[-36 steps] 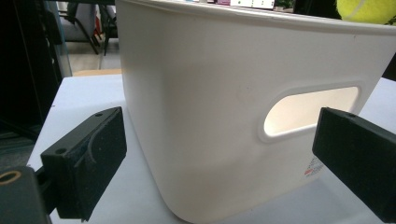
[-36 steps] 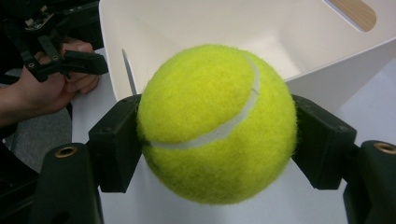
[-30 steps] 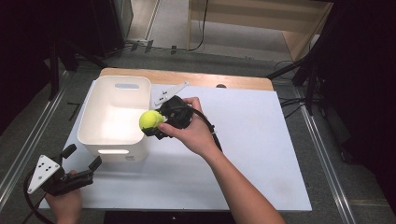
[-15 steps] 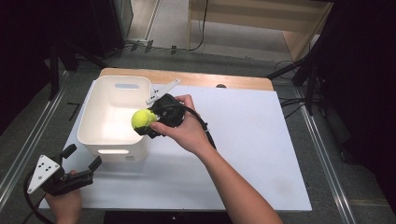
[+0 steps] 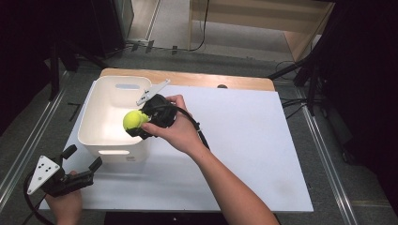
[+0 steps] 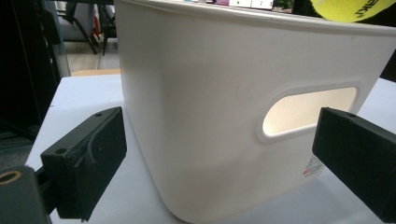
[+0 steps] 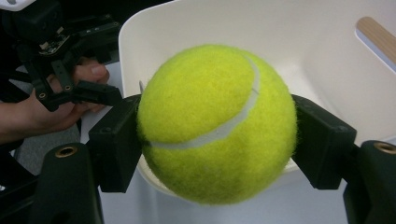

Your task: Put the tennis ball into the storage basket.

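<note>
A yellow tennis ball (image 5: pixel 134 120) (image 7: pixel 218 122) is clamped between the jaws of my right gripper (image 5: pixel 141 123) (image 7: pixel 217 135), held in the air over the near right part of a white plastic bin (image 5: pixel 104 108) (image 7: pixel 327 51). The ball's lower edge peeks in at the top of the left gripper view (image 6: pixel 355 9). My left gripper (image 5: pixel 80 159) (image 6: pixel 219 158) rests near the table's front left corner, open, jaws facing the bin's near wall (image 6: pixel 210 107) and its handle slot, with nothing between them.
The white table top (image 5: pixel 244 140) stretches bare to the right of the bin, with a wooden strip (image 5: pixel 197 79) along its far edge. Dark floor and metal rails surround the table. The left hand and its gripper (image 7: pixel 65 70) appear beyond the bin in the right gripper view.
My right gripper has carried the tennis ball leftward, from the bin's right rim to a spot over its inside. The left gripper has stayed put.
</note>
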Tool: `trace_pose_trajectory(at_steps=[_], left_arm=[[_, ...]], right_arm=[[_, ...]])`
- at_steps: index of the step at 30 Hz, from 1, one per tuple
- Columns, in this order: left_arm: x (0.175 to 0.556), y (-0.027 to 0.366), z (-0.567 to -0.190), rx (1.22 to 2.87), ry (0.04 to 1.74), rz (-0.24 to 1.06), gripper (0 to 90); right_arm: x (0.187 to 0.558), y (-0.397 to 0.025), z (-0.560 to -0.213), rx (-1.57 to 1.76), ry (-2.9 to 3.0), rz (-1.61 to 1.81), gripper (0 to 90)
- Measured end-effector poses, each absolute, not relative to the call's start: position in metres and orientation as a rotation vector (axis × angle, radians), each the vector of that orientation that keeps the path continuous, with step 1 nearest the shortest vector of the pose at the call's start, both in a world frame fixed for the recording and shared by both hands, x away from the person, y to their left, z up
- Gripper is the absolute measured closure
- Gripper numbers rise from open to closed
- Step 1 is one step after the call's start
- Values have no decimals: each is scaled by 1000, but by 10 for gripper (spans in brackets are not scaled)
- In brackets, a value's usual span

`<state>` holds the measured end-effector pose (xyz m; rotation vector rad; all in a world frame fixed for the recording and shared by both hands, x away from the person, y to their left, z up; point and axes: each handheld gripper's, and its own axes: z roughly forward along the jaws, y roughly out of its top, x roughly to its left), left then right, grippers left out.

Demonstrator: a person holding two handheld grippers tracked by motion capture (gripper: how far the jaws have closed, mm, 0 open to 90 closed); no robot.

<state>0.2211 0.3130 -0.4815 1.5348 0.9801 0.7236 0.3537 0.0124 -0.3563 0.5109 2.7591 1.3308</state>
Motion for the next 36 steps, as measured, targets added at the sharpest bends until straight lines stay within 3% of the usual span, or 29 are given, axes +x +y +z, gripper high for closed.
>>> trace_pose_trajectory(at_steps=[25, 36], left_arm=[[221, 313, -482, 1533, 979, 722, 28], [221, 313, -481, 1531, 979, 719, 29]], right_arm=[[360, 26, -382, 485, 2801, 1281, 228], [355, 20, -378, 457, 2787, 1316, 82]])
